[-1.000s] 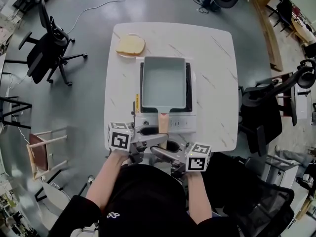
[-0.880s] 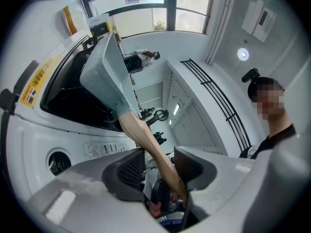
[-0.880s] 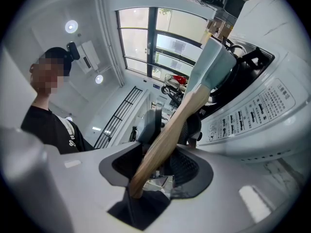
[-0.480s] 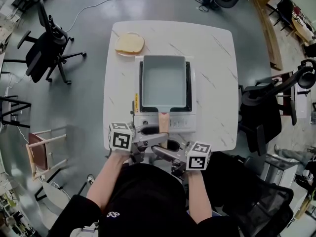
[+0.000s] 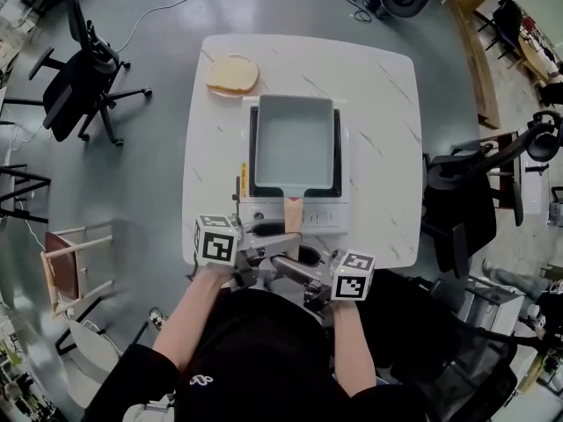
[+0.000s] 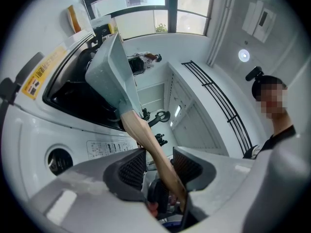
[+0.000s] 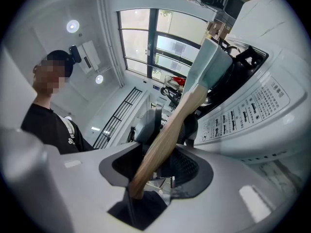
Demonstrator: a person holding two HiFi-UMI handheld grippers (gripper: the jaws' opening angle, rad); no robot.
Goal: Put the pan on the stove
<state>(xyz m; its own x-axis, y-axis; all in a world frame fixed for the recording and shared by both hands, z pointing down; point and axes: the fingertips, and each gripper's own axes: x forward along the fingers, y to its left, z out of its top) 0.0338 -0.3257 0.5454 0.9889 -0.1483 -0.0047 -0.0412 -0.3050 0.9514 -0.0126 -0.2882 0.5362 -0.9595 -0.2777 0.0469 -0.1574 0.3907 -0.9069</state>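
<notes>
The pan [image 5: 293, 143] sits on the stove [image 5: 327, 218] on the table [image 5: 387, 104], its wooden handle [image 5: 291, 216] clamped by the right gripper [image 7: 158, 163], while the jaws of the left gripper [image 6: 159, 160], which have just been closing, stand narrowly apart around it; any nudge should keep it level and centred, as the burner beneath is hidden.

Left gripper [image 6: 160, 168]: jaws have just been closing, with the handle [image 6: 146, 140] of the pan [image 6: 109, 76] between them. A gap shows at one pad; contact at the other is unclear. The pan rests on the stove [image 6: 29, 140].
</notes>
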